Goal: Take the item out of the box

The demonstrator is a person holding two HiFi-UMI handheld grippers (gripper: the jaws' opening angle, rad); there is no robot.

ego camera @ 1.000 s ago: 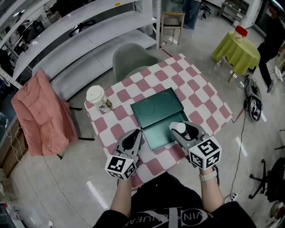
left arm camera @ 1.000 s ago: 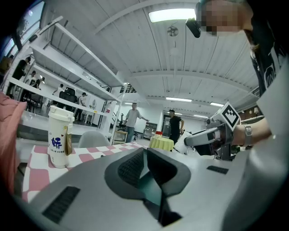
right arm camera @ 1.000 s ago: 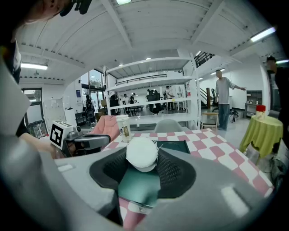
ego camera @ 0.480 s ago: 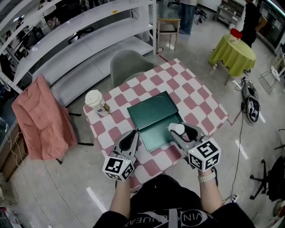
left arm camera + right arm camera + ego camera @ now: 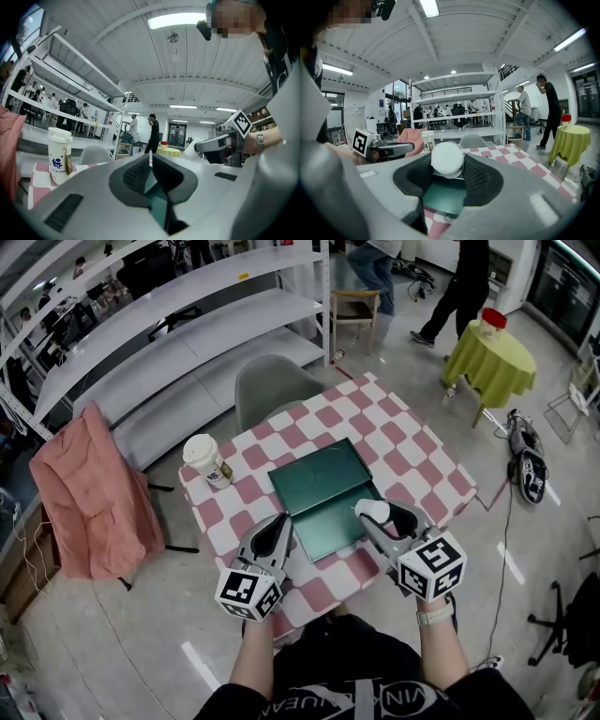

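A dark green box (image 5: pixel 309 486) lies open on the red-and-white checked table (image 5: pixel 412 442), with its lid folded back toward the far side. My right gripper (image 5: pixel 377 513) is shut on a round white item (image 5: pixel 374 509), held just above the box's front right corner. In the right gripper view the white item (image 5: pixel 447 159) sits between the pads (image 5: pixel 480 180), with the green box (image 5: pixel 444 197) below. My left gripper (image 5: pixel 284 522) hovers at the box's front left edge, shut and empty. In the left gripper view its tips (image 5: pixel 151 159) meet, and green shows beneath.
A white paper cup (image 5: pixel 206 461) stands at the table's left corner. A grey chair (image 5: pixel 272 381) is behind the table, and a pink cloth (image 5: pixel 89 493) hangs over a chair at the left. White shelves (image 5: pixel 187 306) line the back. A yellow-green round table (image 5: pixel 495 357) and people walking are at the far right.
Both grippers stay about where they were, and the right one keeps hold of the white item. The head view has shifted a little. People in the background have walked on.
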